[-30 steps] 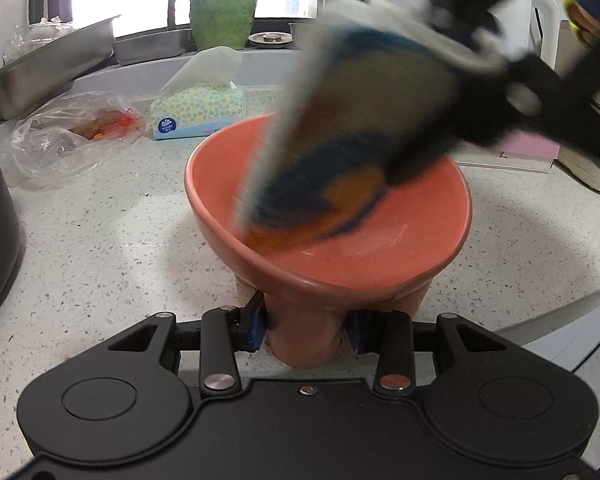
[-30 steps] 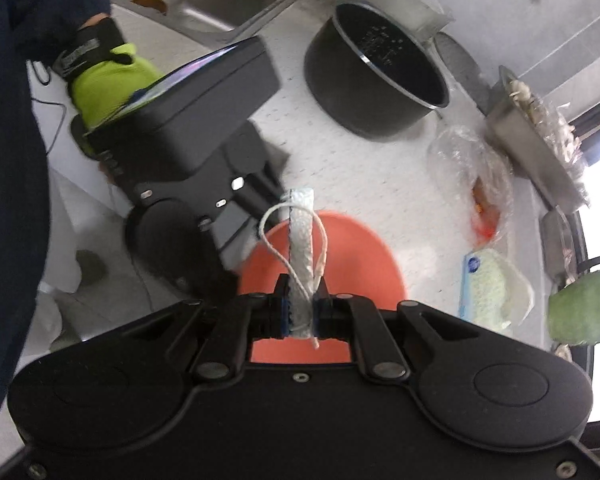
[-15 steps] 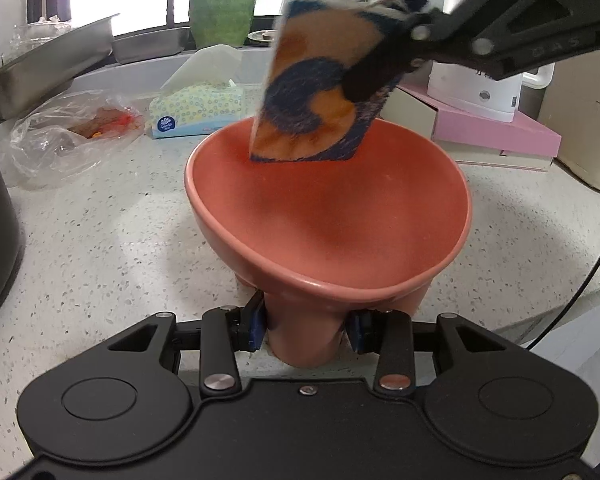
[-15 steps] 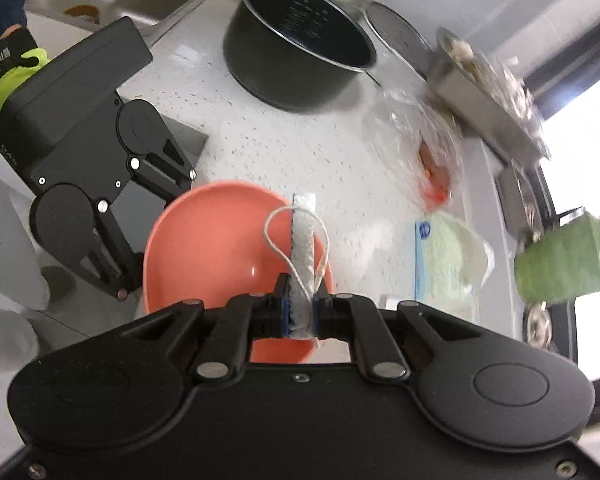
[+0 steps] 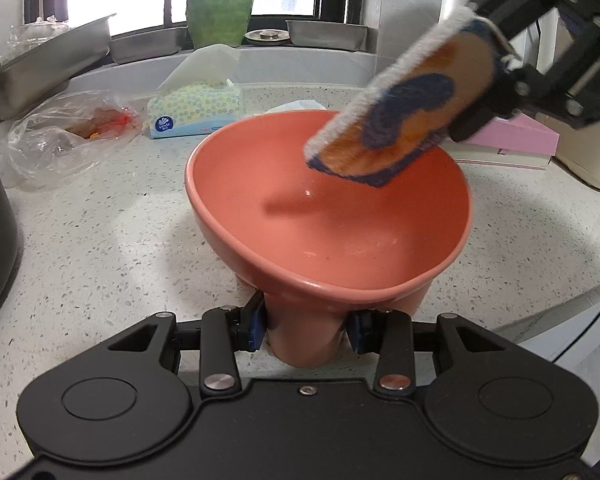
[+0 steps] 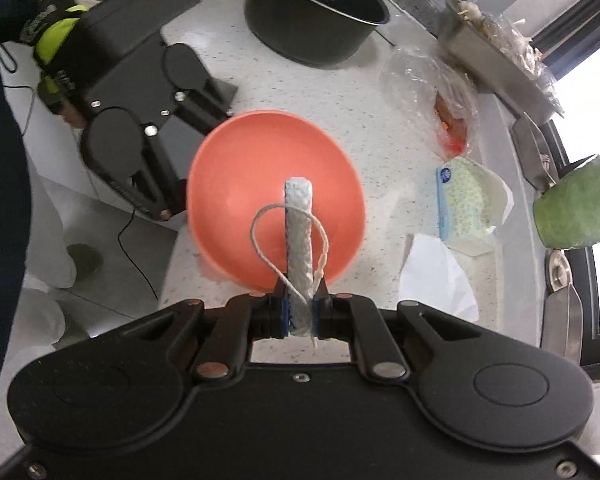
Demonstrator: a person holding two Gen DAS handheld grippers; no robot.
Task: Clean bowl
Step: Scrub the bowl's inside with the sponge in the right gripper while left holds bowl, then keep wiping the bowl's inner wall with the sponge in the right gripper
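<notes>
1 bowl [image 5: 328, 216], 1 sponge [image 5: 404, 120], 2 grippers: left [image 5: 306, 328], right [image 6: 300, 316]

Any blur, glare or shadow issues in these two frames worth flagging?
Left wrist: the window behind the green pot is blown out white; the scrub pad is slightly soft and casts a clear shadow inside the bowl; straight edges bow from the fisheye. Right wrist: the window at right is overexposed, the bowl's rim is slightly motion-smeared, the gripped pad sharp.

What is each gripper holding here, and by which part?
The left gripper clamps the coral bowl by its foot. The right gripper pinches the cleaning pad at its near end, by the string loop.
</notes>
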